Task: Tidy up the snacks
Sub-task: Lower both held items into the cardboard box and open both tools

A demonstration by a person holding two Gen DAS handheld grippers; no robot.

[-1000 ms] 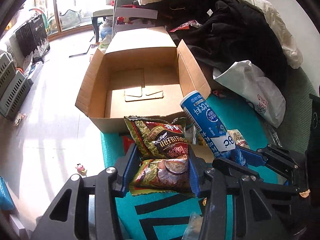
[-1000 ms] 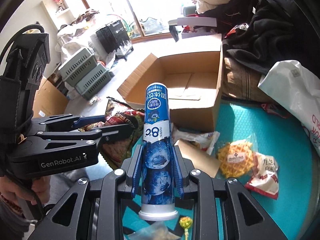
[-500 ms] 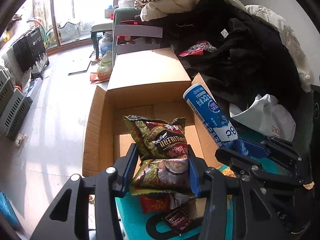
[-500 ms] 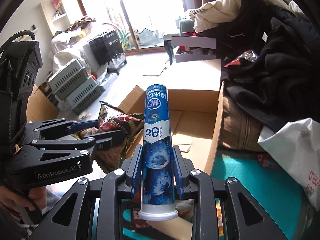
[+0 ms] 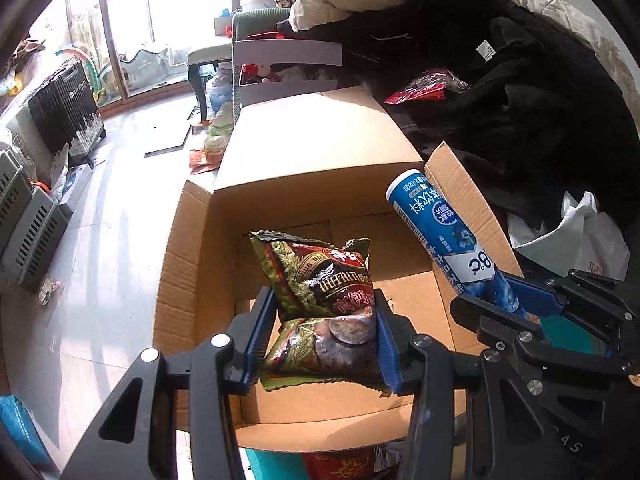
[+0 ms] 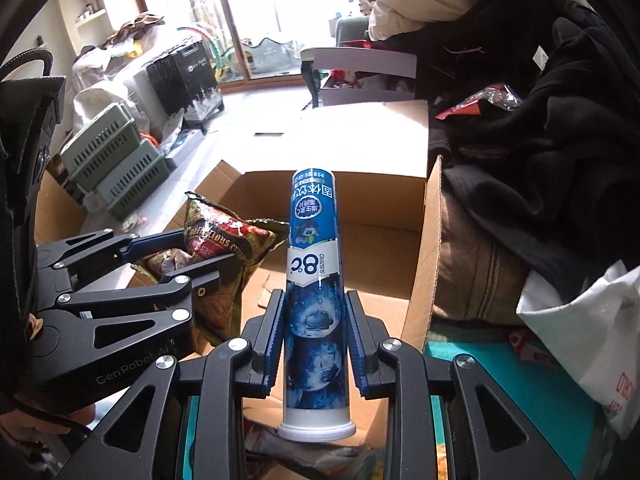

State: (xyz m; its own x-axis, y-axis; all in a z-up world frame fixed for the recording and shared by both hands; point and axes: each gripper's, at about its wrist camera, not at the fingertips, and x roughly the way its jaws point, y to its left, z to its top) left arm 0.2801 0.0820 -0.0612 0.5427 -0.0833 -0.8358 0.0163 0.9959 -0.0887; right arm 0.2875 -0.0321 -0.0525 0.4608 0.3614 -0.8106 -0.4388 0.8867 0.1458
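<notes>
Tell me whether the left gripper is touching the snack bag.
Touching. The left wrist view shows the left gripper with both blue pads pressed against the snack bag, held over the cardboard box.

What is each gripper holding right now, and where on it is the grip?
The left gripper pinches the green snack bag across its lower half. The right gripper clamps the blue tube on its lower body, above the white cap.

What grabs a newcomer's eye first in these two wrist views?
The tall blue tube, clamped in the right gripper and dead centre in its view, over the open cardboard box. Beside it, the left gripper pinches a green-and-red snack bag above the box's bare floor. Behind the box sits a dark clothes heap.
</notes>
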